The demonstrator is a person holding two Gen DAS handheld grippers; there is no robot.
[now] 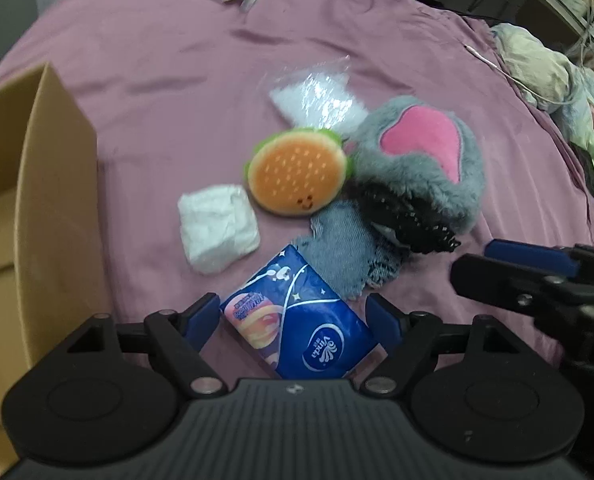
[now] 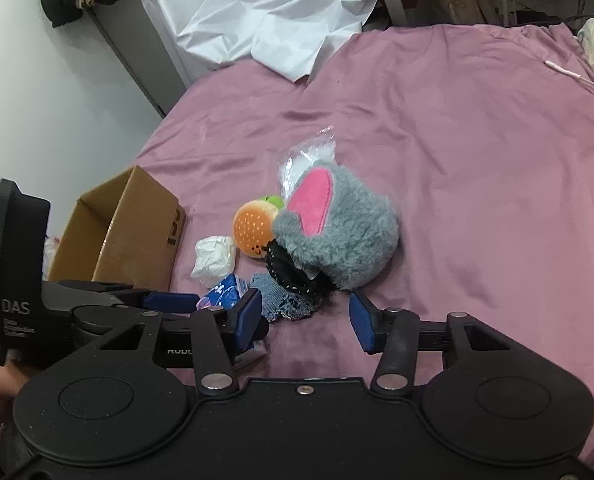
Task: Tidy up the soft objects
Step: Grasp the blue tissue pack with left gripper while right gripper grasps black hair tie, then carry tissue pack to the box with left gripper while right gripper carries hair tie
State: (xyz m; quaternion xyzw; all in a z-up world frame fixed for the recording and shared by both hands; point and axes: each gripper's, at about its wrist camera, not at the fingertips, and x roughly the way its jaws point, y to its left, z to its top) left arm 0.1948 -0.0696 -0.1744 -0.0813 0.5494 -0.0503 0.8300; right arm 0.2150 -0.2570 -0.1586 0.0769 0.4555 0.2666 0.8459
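My left gripper (image 1: 295, 312) straddles a blue tissue pack (image 1: 301, 320), its pads touching two sides of the pack, which lies slanted between them. Just beyond sit a white wad (image 1: 217, 232), a burger plush (image 1: 297, 172), a blue-grey knit cloth (image 1: 345, 256), black dotted lace (image 1: 409, 216) and a grey plush with a pink ear (image 1: 421, 160). Behind them lies a clear bag (image 1: 317, 96) of white stuff. My right gripper (image 2: 307, 318) stands open over bare sheet, short of the knit cloth (image 2: 285, 296) and grey plush (image 2: 337, 232).
An open cardboard box (image 1: 57, 200) stands left of the pile, on the pink bedsheet (image 2: 477, 160). White plastic sheeting (image 2: 265, 12) lies at the far edge, and crumpled bedding (image 1: 557, 80) and a white cable (image 2: 573, 74) at the right. A hand holds the left gripper's body.
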